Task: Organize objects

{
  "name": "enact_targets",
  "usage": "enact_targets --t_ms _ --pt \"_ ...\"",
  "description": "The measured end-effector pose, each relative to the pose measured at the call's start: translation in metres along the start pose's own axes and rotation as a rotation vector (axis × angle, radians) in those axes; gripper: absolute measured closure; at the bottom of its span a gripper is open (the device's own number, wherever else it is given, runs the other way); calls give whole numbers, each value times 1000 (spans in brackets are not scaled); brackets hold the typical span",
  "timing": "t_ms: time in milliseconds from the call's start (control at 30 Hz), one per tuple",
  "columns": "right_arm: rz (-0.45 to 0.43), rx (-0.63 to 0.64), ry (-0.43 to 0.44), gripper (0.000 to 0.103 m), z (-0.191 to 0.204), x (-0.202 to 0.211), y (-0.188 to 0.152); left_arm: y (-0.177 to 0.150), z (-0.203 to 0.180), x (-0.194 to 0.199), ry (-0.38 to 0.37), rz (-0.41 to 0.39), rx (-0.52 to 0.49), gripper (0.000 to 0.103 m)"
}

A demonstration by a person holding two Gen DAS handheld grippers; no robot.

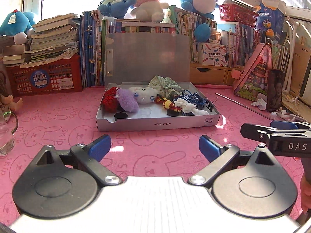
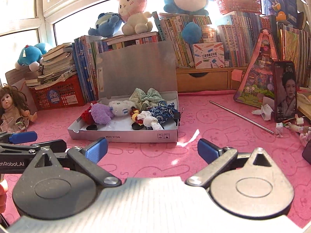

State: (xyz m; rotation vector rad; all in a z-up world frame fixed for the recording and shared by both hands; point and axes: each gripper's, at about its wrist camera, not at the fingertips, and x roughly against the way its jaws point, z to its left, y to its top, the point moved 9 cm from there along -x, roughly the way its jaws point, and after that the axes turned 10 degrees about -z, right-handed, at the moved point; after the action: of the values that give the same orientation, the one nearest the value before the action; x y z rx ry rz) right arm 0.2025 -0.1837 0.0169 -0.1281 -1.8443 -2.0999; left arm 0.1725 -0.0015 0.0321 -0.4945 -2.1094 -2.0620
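Note:
A shallow silver box (image 1: 155, 124) (image 2: 124, 136) stands open on the pink cloth, its lid upright behind it. Inside lie a purple plush (image 1: 127, 102) (image 2: 101, 113), a white plush (image 1: 144, 95) (image 2: 119, 106), a red knitted piece (image 1: 109, 99), a green checked cloth (image 1: 165, 84) (image 2: 147, 97), a blue patterned pouch (image 1: 189, 99) (image 2: 162, 114), a knotted white cloth (image 1: 189, 106) (image 2: 149, 121) and black discs. My left gripper (image 1: 155, 147) is open and empty, short of the box front. My right gripper (image 2: 152, 150) is also open and empty, in front of the box.
Books, red baskets (image 1: 46, 78) and plush toys line the back. A doll (image 2: 13, 108) and a glass (image 1: 5, 136) sit at the left. At the right are a metal rod (image 2: 241, 117), a phone (image 2: 285, 91), a pink triangular case (image 2: 258, 71) and paper scraps.

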Motion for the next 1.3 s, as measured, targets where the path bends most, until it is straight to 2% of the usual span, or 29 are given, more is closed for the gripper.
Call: enact_targets --t_ms 167,300,467,500,633,767,1300 --pt "31 -14 -11 0 -1 11 -35 -39 6 6 33 45 37 4" --pt "51 37 -39 0 1 10 -60 -69 15 2 72 85 66 4" --pt "89 48 -62 0 1 5 -86 -92 23 -7 114 112 80 3" --pt "98 48 -67 0 1 4 -89 -92 23 -7 114 93 65 2" --pt "94 75 -76 0 4 3 -88 -95 18 -11 124 104 22 1" --pt "157 114 -78 0 8 -3 -97 -94 17 -13 122 113 13 0" --pt "158 122 -85 0 8 -2 -99 -95 17 -12 121 110 7 0"
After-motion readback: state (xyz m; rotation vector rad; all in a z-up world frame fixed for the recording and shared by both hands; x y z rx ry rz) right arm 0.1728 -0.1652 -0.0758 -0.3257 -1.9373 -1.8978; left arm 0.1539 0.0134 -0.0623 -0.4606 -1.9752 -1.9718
